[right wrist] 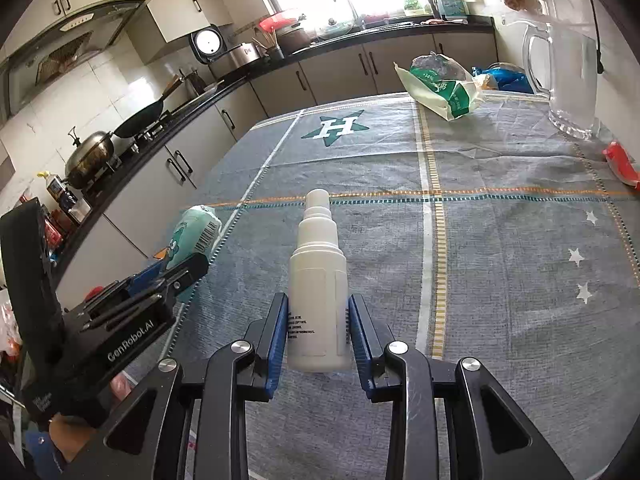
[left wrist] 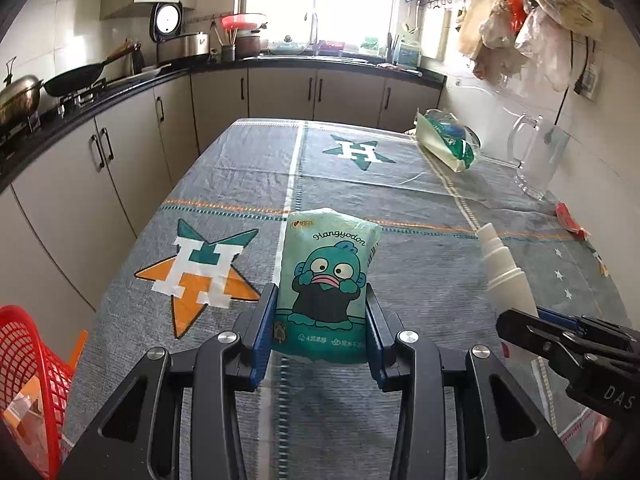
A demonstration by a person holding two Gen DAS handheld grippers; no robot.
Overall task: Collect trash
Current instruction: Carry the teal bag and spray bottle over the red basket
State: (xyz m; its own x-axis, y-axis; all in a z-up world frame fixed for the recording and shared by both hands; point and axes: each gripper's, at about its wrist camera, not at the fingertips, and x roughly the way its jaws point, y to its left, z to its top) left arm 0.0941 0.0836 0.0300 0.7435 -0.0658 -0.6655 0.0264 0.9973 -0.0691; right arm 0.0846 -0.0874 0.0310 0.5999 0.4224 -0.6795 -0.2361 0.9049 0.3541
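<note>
Left hand-held gripper (left wrist: pixel 322 312): nearest the left wrist camera, at 6 o'clock in its view. Its blue pads are clamped on both sides of a teal tissue pack (left wrist: pixel 326 276), held upright above the bench (left wrist: pixel 240 176). A red basket (left wrist: pixel 28 376) sits at 8 o'clock, off the bench's near left edge.

Right hand-held gripper (right wrist: pixel 318 320): at 6 o'clock in the right wrist view. Its pads grip the lower body of a white bottle (right wrist: pixel 318 280), nozzle pointing toward 12 o'clock.

Bench, right part: a green-and-cream bag (right wrist: pixel 440 88) lies at 1 o'clock near the far edge. A glass jug (right wrist: pixel 568 76) stands just beyond it at 2 o'clock. A red wrapper (right wrist: pixel 620 164) lies at 3 o'clock.
</note>
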